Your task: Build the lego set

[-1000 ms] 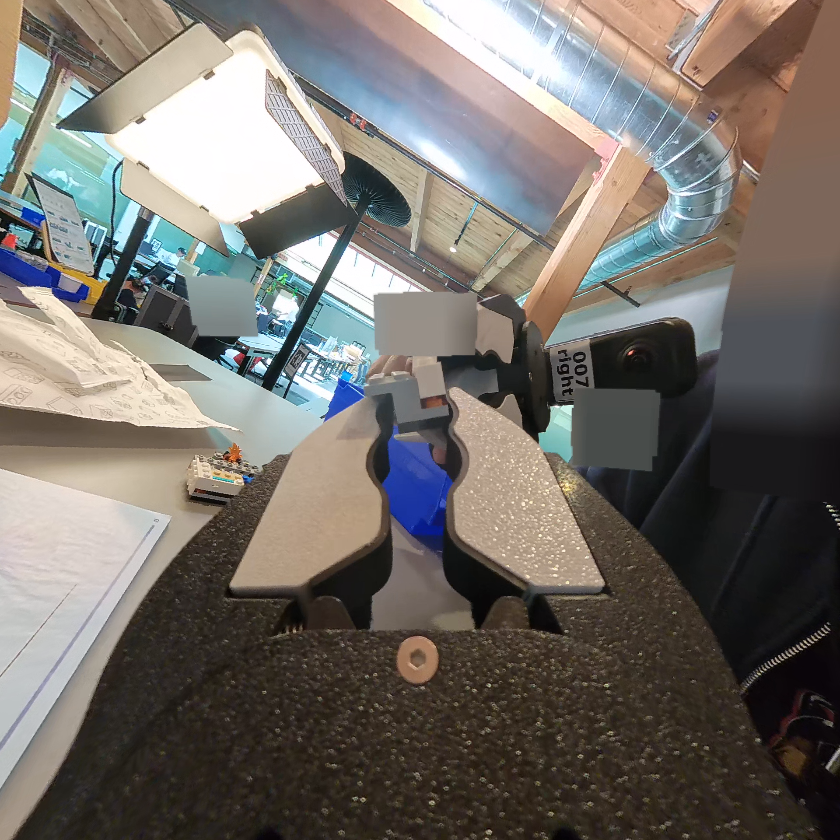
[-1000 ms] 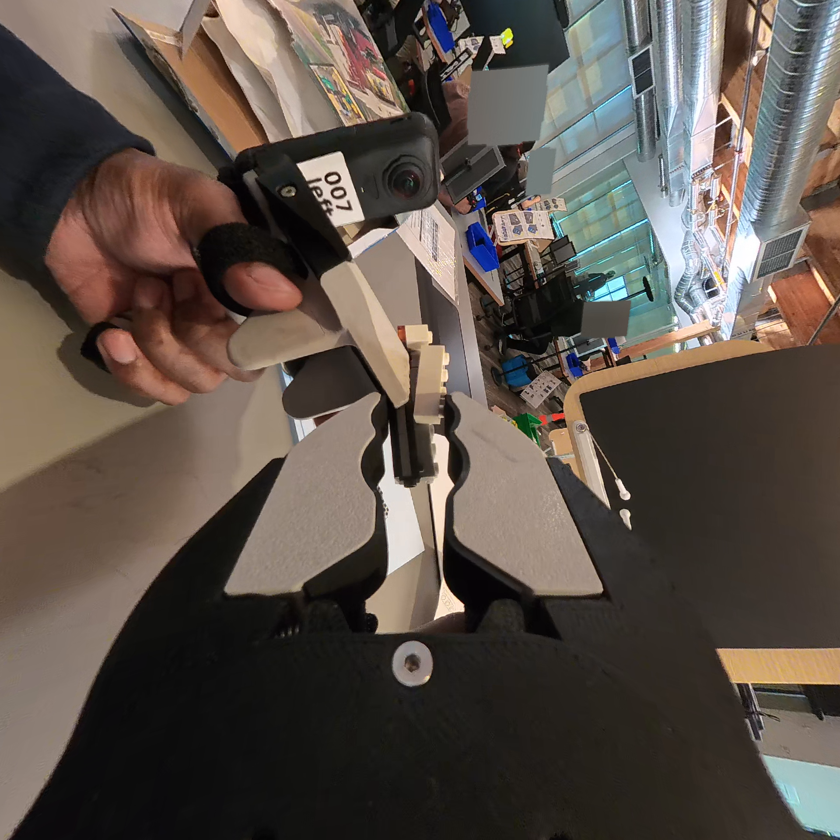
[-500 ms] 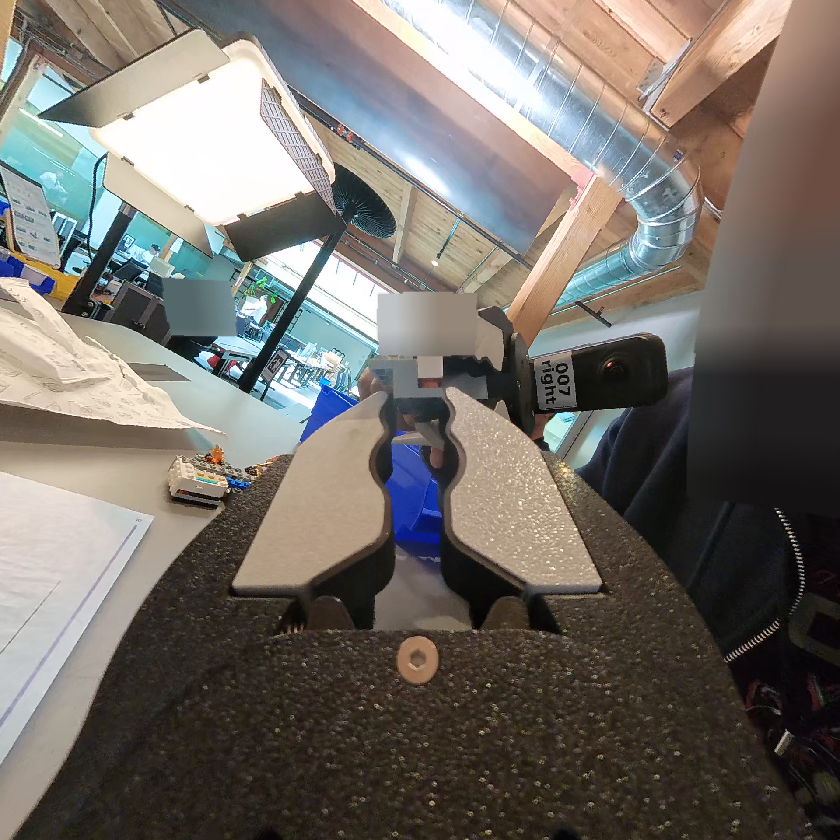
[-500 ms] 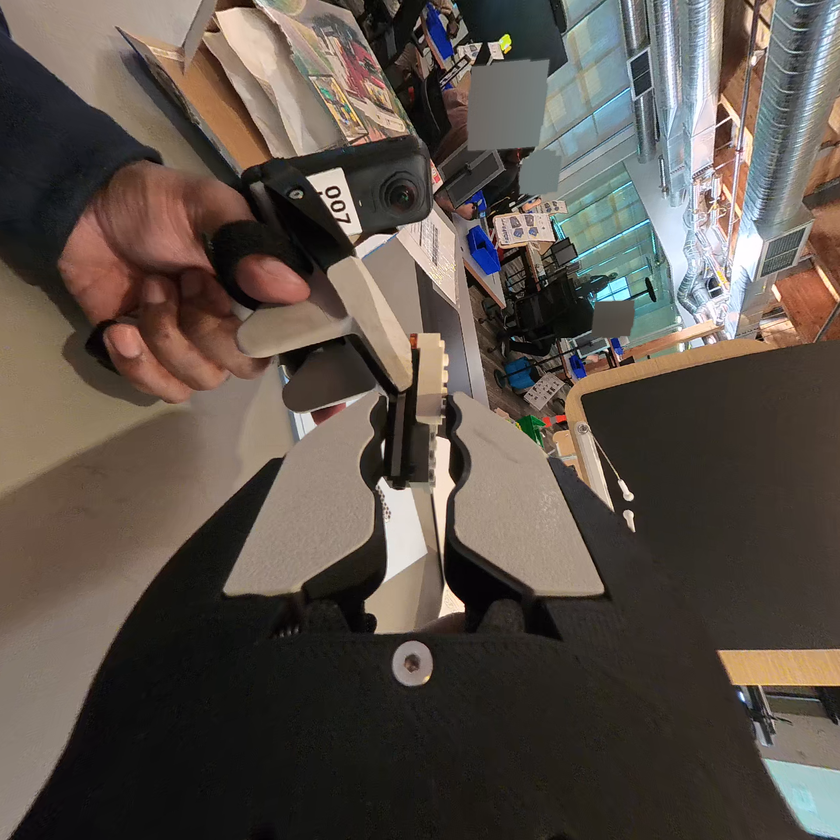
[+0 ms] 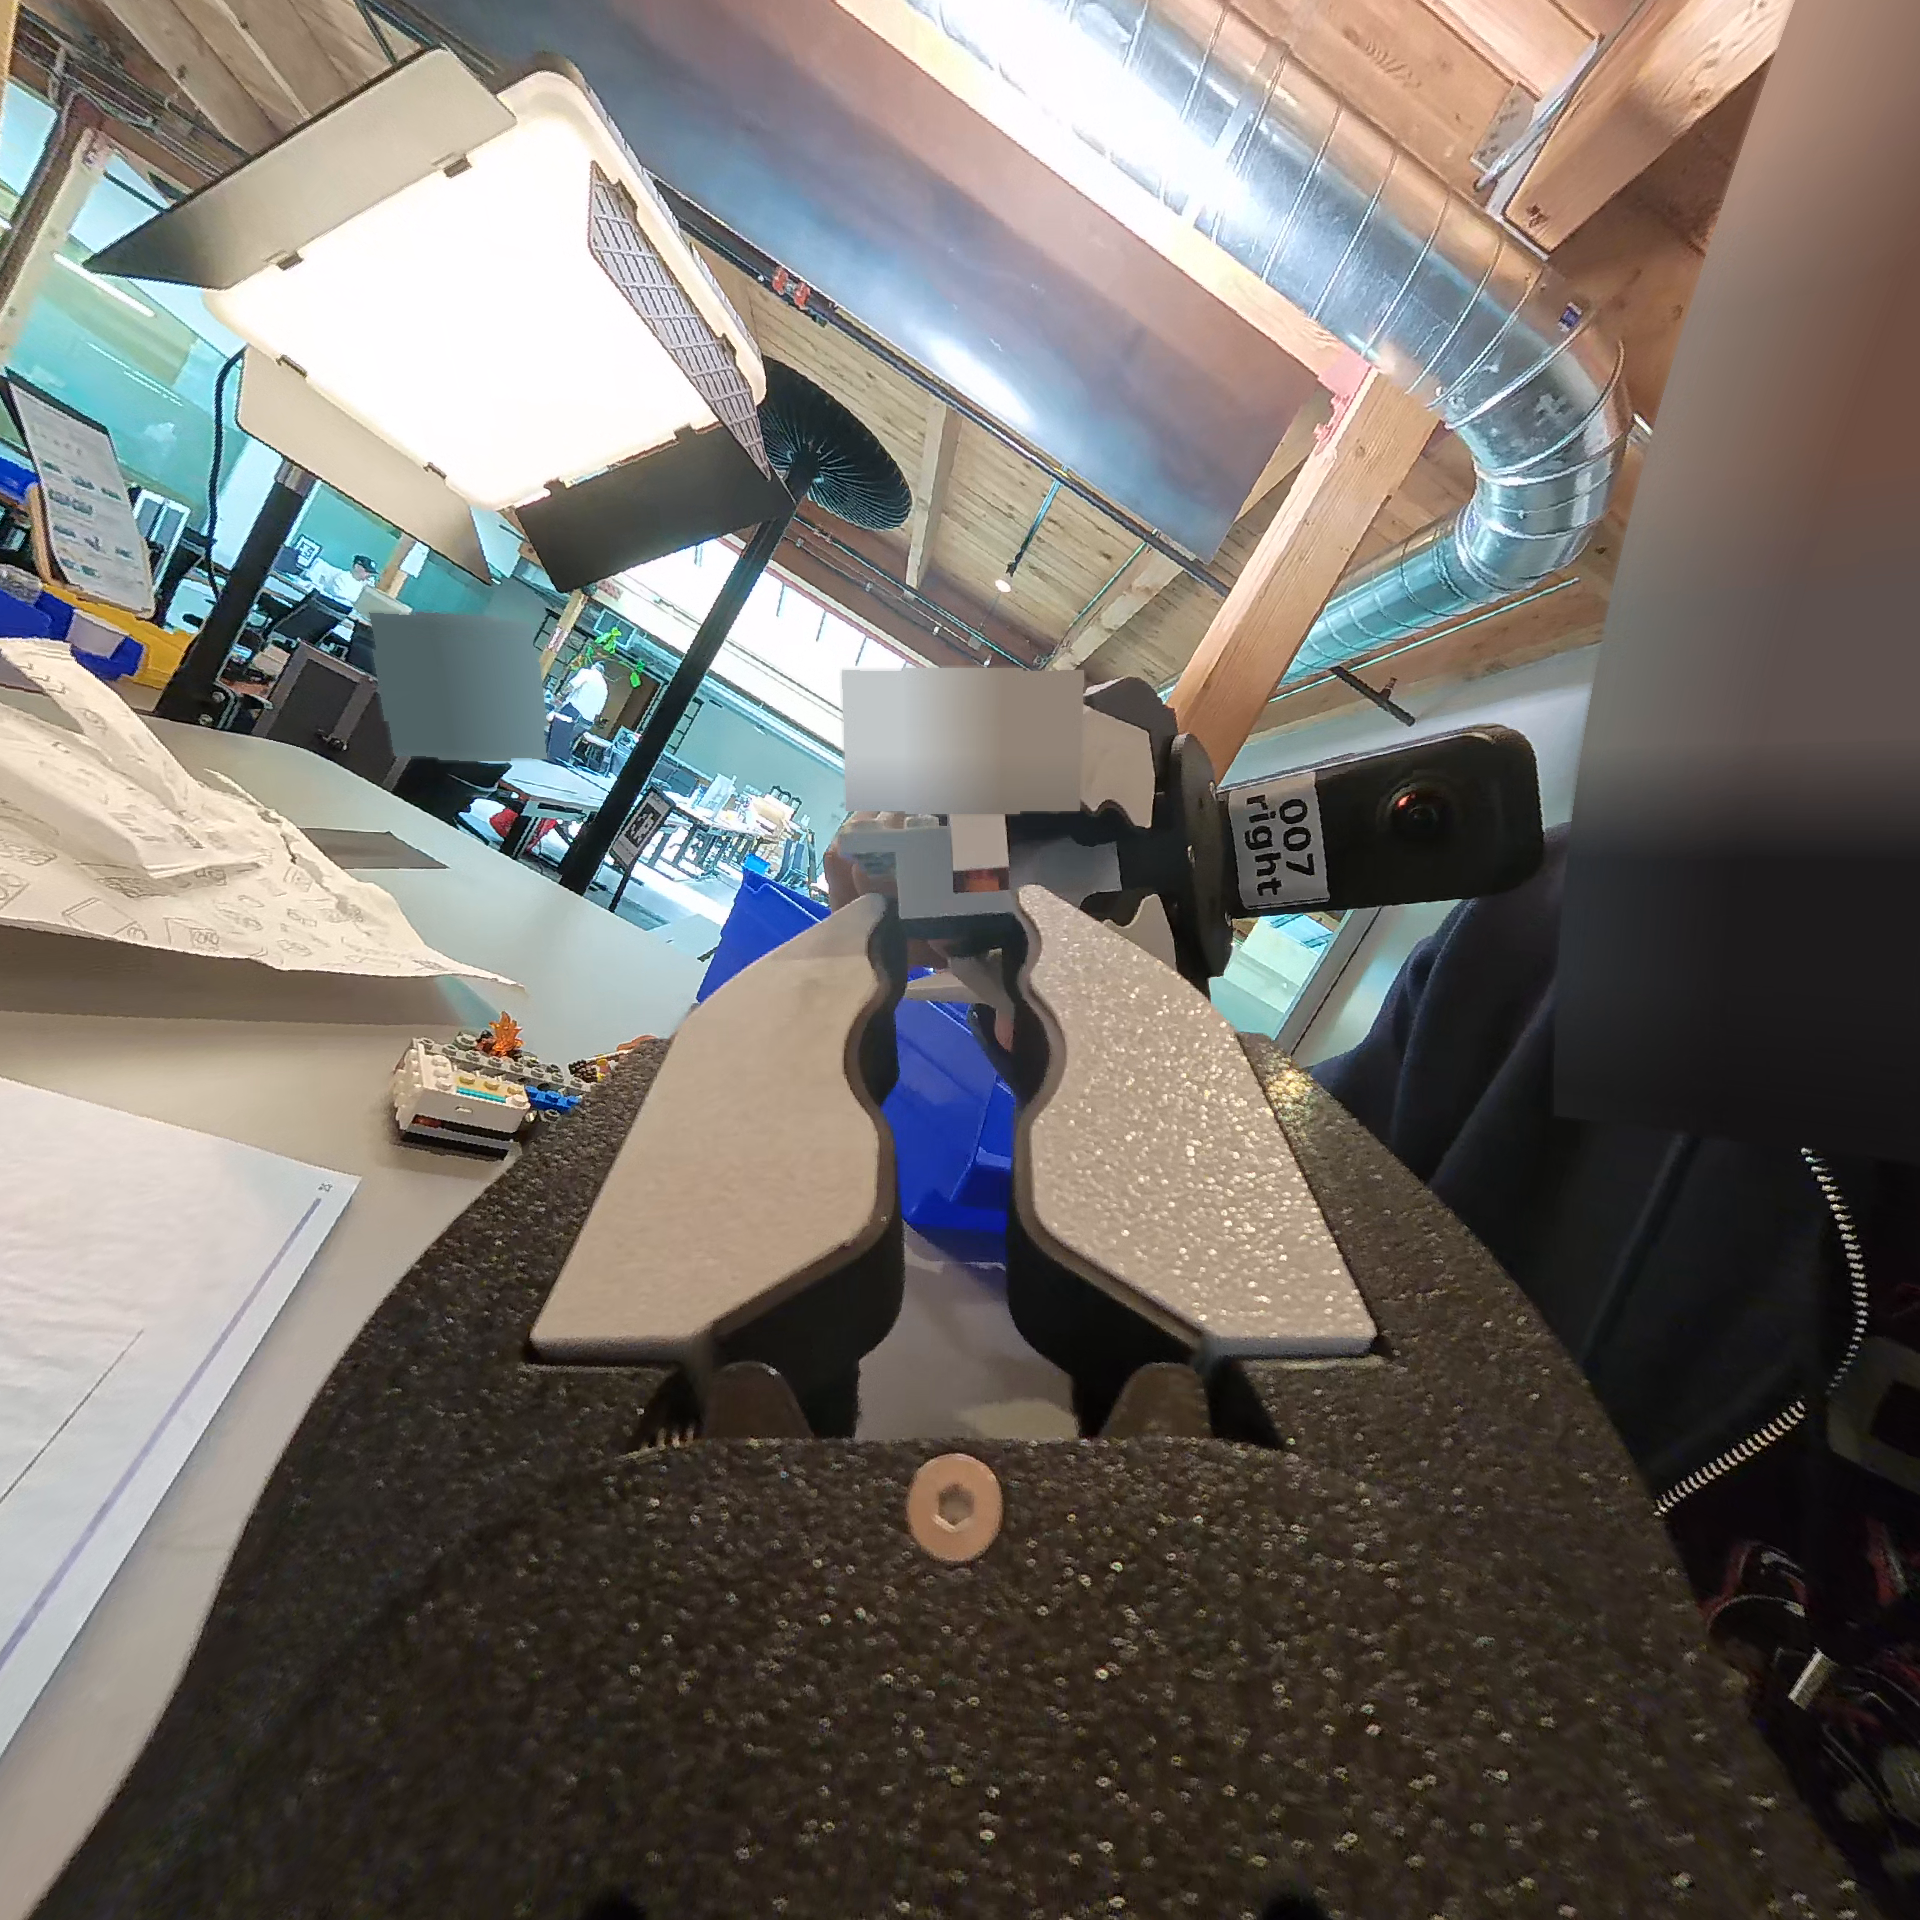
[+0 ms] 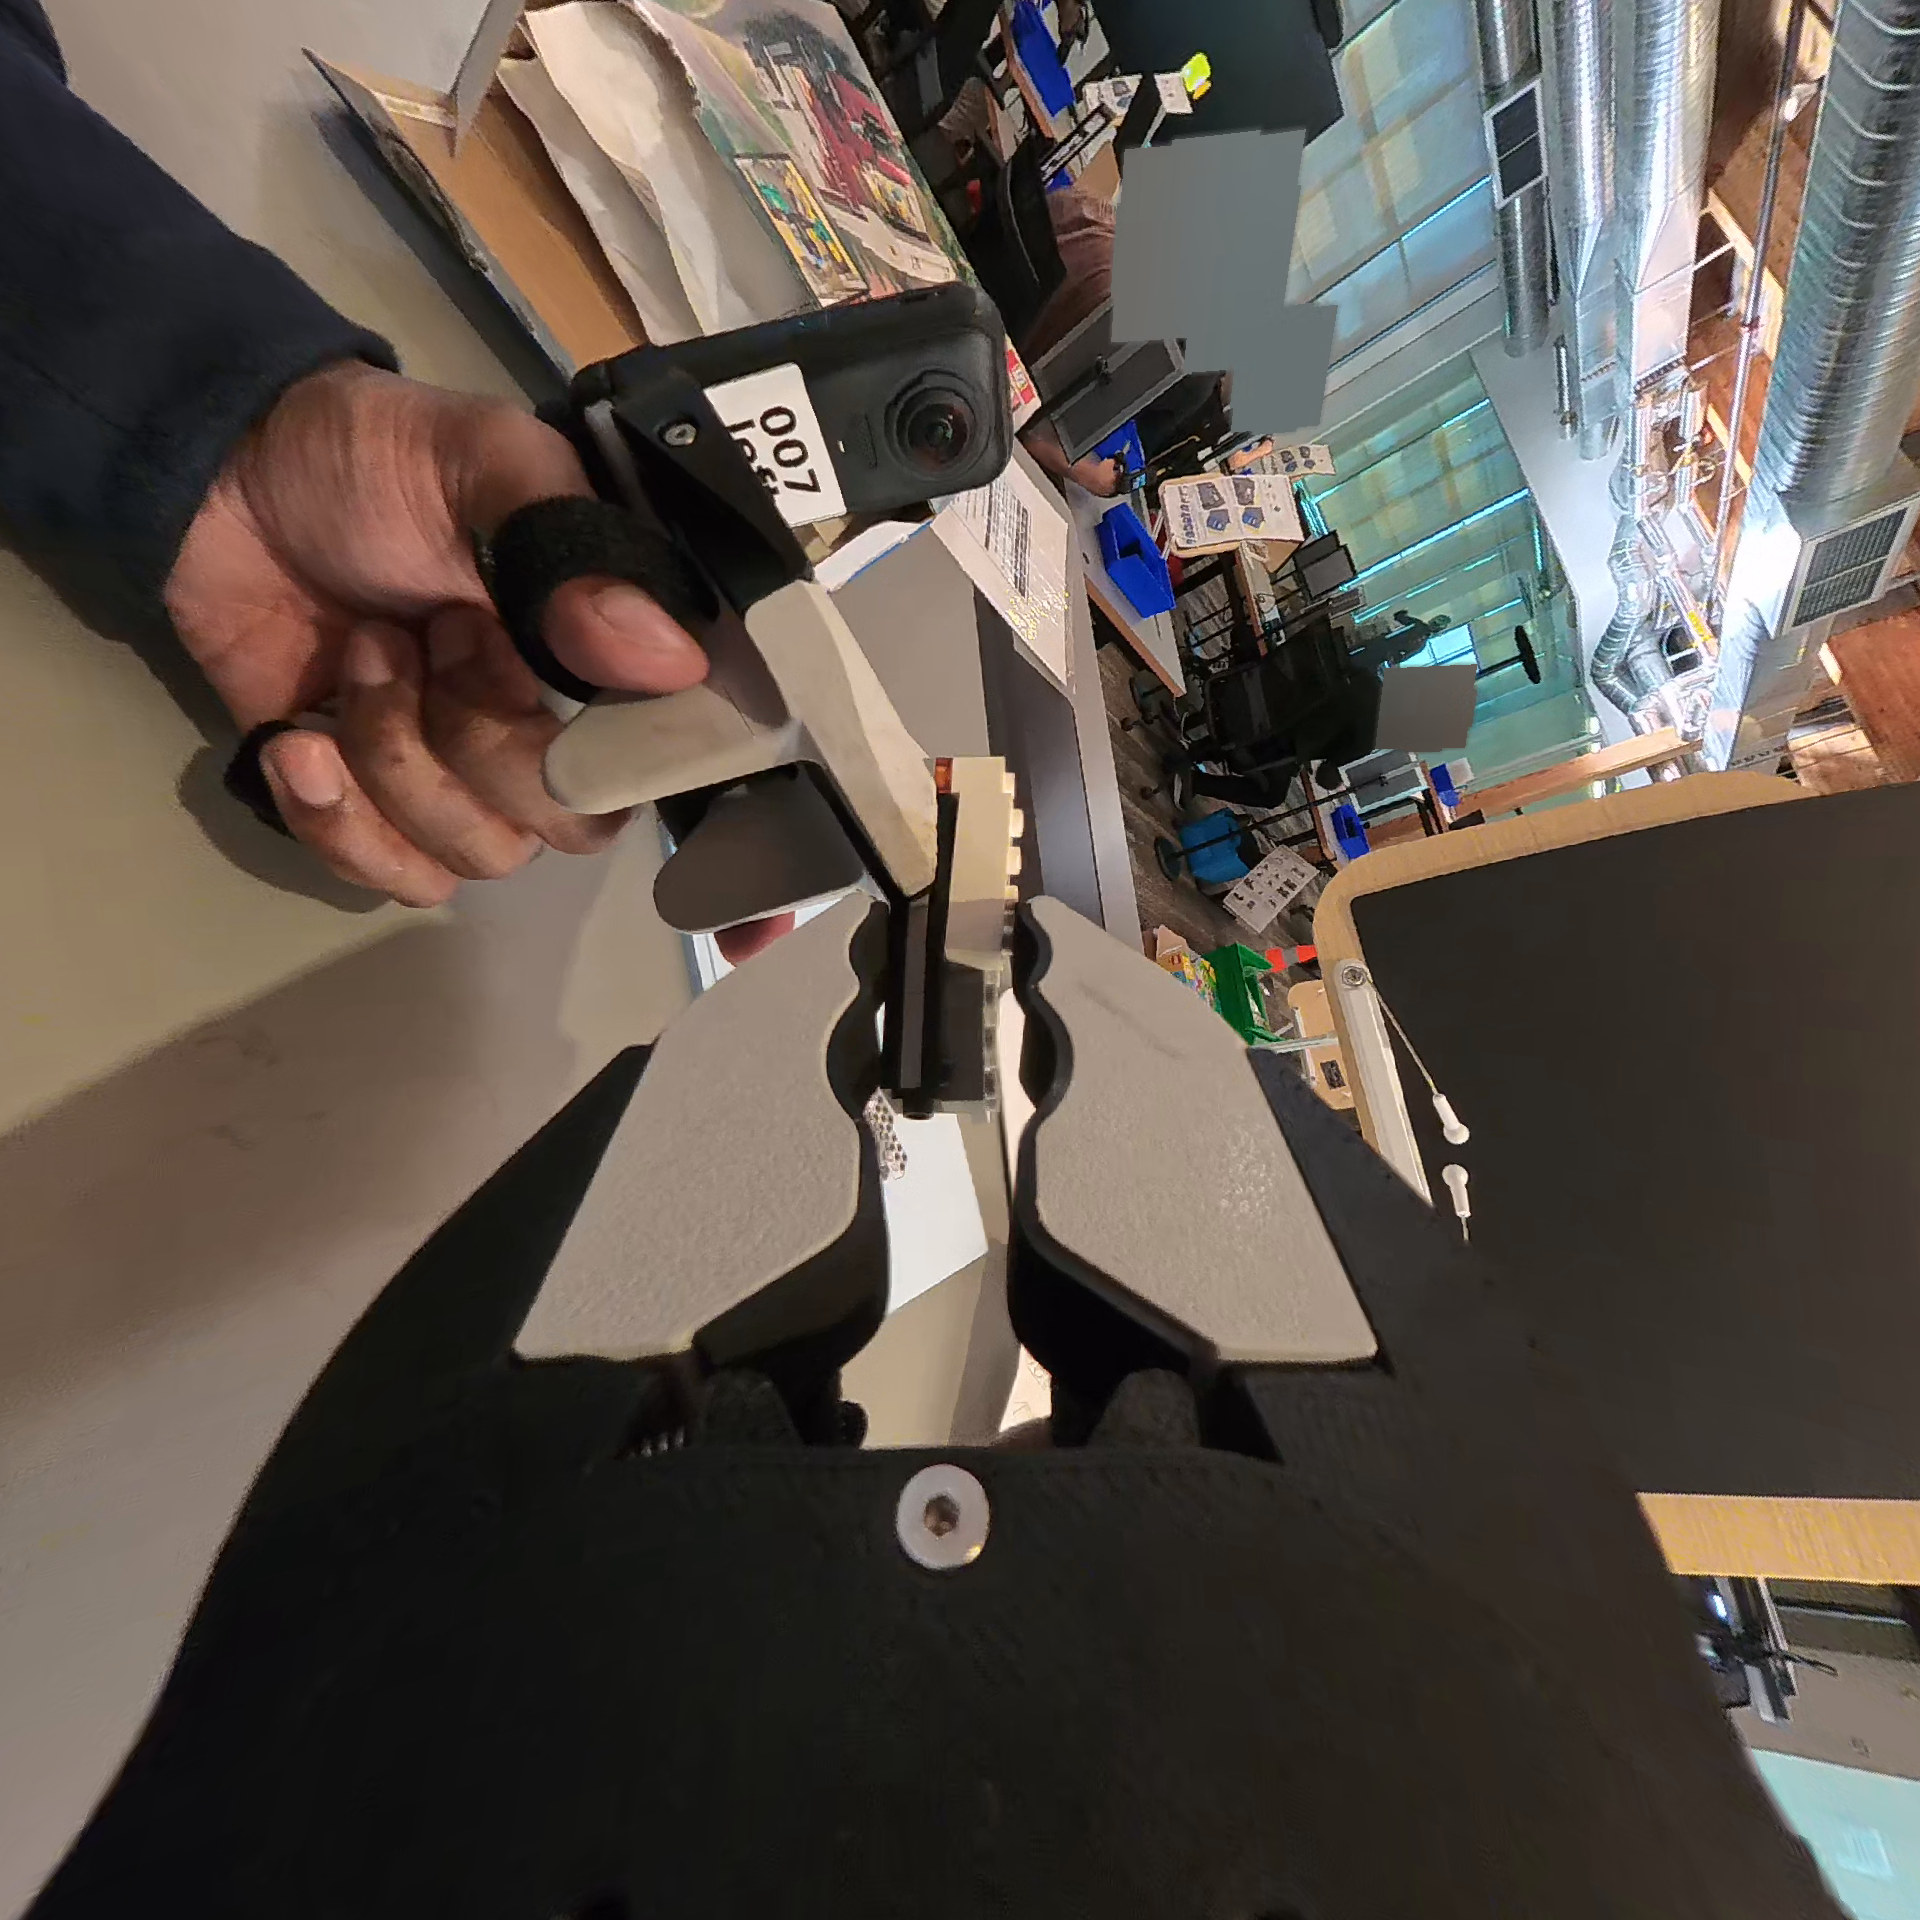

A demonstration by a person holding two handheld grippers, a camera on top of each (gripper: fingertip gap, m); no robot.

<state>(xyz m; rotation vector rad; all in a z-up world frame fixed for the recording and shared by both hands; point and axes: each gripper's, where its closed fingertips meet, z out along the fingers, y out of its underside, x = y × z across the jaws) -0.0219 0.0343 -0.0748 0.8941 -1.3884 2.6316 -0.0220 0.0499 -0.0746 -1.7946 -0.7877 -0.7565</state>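
Clamped tight in the right gripper's jaws, up off the pale grey desk: a small black, white and grey plastic brick stack, also pinched at its far end by the left gripper's jaws, mid-air.

A small brick model sits on the table beside papers.
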